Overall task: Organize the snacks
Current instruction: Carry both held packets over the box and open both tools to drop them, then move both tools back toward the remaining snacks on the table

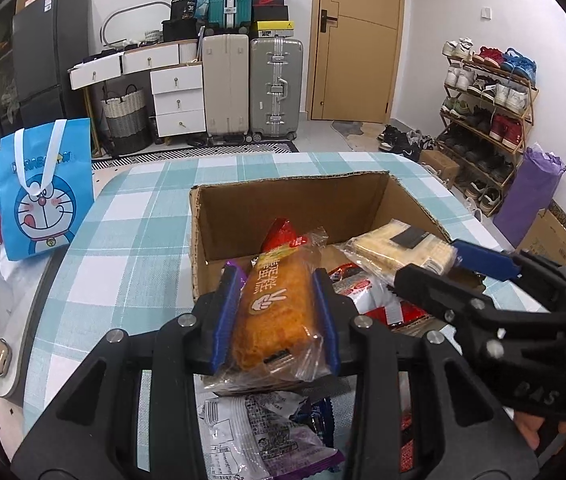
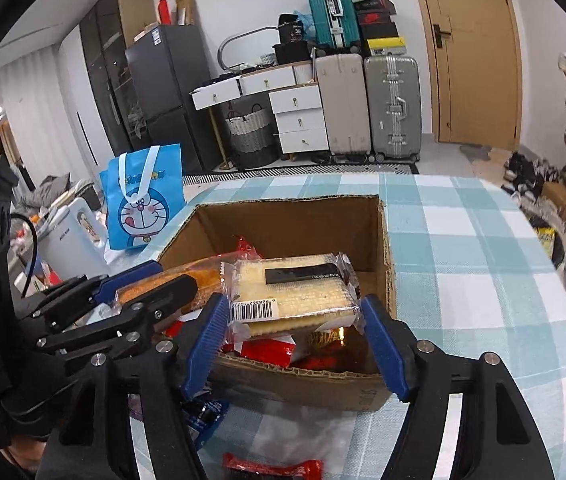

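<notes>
Left gripper (image 1: pixel 279 304) clamped on the wrapped cake (image 1: pixel 277 300), blue pads pressed on both long sides; cake sits above the near edge of the cardboard box (image 1: pixel 211 216). Right gripper (image 2: pixel 295 330) jaws parted around the cracker pack (image 2: pixel 295 292): left pad at the wrapper edge, right pad just clear, so no firm grip visible. Pack hangs over the box's near wall, above red packets (image 2: pixel 267 350) inside. Far half of the box floor is bare. Loose snacks (image 1: pixel 259 436) lie on the checked tablecloth (image 2: pixel 483 280) in front of the box. Blue cartoon bag (image 1: pixel 43 192) stands well left; cloth to the right is free.
</notes>
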